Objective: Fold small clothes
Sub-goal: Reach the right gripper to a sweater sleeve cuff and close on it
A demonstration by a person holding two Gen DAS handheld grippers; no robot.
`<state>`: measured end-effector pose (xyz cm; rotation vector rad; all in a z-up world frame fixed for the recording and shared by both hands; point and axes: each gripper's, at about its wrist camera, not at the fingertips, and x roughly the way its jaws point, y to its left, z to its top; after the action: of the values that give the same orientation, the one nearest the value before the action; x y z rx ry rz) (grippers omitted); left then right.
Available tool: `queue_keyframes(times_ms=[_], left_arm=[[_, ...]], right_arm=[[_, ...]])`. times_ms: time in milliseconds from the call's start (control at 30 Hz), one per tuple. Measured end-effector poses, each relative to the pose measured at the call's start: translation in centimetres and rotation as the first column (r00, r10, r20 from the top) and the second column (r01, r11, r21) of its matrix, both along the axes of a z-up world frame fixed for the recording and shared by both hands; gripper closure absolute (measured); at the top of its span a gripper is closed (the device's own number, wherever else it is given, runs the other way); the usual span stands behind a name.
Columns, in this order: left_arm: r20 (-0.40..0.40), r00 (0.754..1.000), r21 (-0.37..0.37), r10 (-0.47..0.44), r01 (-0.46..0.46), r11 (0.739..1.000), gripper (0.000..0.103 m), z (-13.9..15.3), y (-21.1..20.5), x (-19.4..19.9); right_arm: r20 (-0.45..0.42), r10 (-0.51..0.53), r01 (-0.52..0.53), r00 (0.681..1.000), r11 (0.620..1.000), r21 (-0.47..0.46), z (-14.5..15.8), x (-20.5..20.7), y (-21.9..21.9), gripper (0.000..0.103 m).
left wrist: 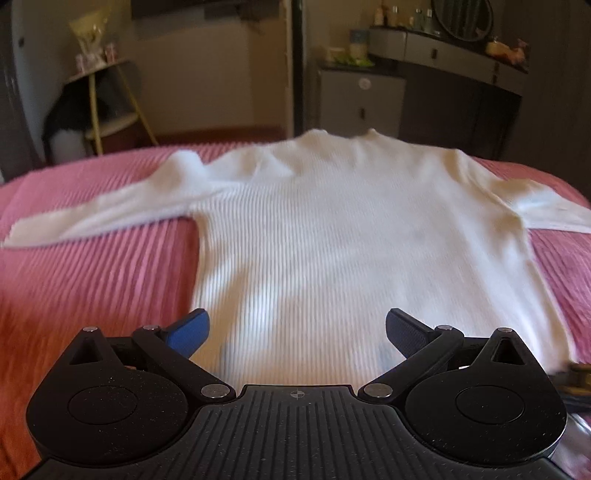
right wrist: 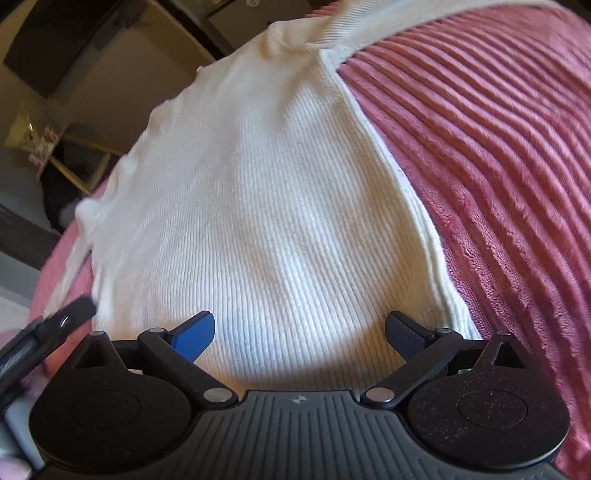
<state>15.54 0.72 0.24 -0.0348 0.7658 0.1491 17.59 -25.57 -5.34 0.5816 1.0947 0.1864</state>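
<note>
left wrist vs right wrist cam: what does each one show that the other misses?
Left wrist only: the whole white sweater laid flat with both sleeves spread, the collar at the far end, and behind it a small fridge and a dresser with a round mirror.

Right wrist only: a close, tilted look at the sweater's side seam against the blanket, plus part of the other gripper at the lower left edge.

Both: the ribbed white sweater on the pink ribbed blanket, a yellow-legged side table, and each view's own gripper, left gripper and right gripper, open and empty over the hem end.

Pink ribbed bedspread (left wrist: 92,280), yellow-legged shelf (left wrist: 110,107), perhaps a dresser (left wrist: 443,55).
</note>
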Motion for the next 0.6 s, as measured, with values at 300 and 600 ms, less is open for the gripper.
queue_keyframes(times_ms=[300,600], left_arm=[[-0.033,0.999,-0.081,0.029,-0.031,0.996,0.000,-4.2,1.7,2.5],[0.047,0.998,-0.073,0.031,-0.028,0.997,0.000,-5.3,1.5,1.4]], right_arm=[[0.032,0.113,-0.114,0.993,0.993,0.038,1.6,1.0,-1.0,0.004],[0.320,-0.374,0.383,0.870,0.923,0.038,4.0,7.9,-18.6,0.034]])
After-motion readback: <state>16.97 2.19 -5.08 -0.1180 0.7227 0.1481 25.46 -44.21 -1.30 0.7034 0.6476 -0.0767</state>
